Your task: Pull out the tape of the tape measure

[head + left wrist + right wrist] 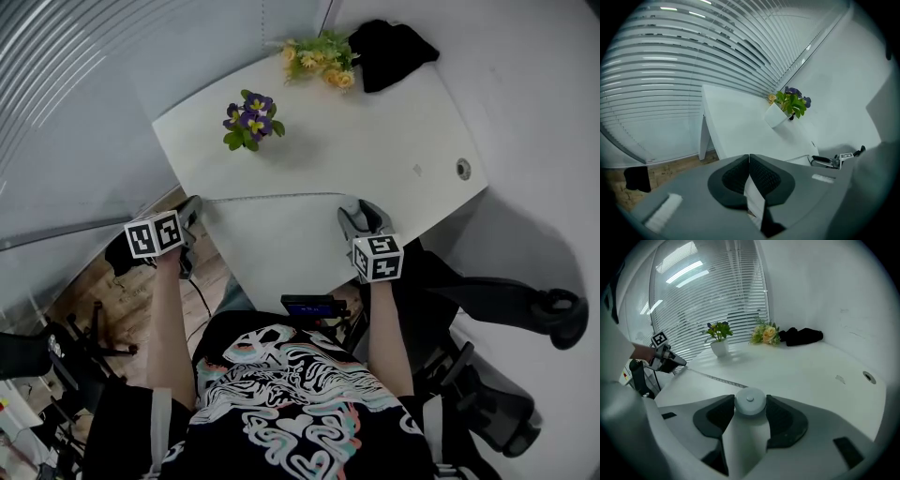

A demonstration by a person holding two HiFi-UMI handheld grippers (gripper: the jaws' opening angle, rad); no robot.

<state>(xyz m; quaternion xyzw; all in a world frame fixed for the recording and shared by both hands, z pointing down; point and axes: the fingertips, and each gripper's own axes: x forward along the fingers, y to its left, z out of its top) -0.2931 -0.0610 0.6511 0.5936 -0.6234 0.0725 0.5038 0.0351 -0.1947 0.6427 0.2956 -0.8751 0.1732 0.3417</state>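
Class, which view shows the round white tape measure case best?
Right gripper view: the round white tape measure case sits large between the jaws. The head view hides it under the right gripper; the left gripper view shows only the distant gripper.

The left forearm (pixel 171 323) and the right forearm (pixel 390 328) reach forward from the torso, bare and well apart. Each hand carries a gripper tipped forward and down. The left gripper (pixel 192 214) has its jaws pressed together, with the thin white tape (pixel 754 202) pinched between the pads and trailing out behind them. The right gripper (pixel 362 214) has its jaws spread wide, with the round white case (pixel 750 402) lodged between the fingers and a pad touching it on either side. The left marker cube (pixel 154 234) and the right marker cube (pixel 378 257) sit behind the fingers, over the wrists.
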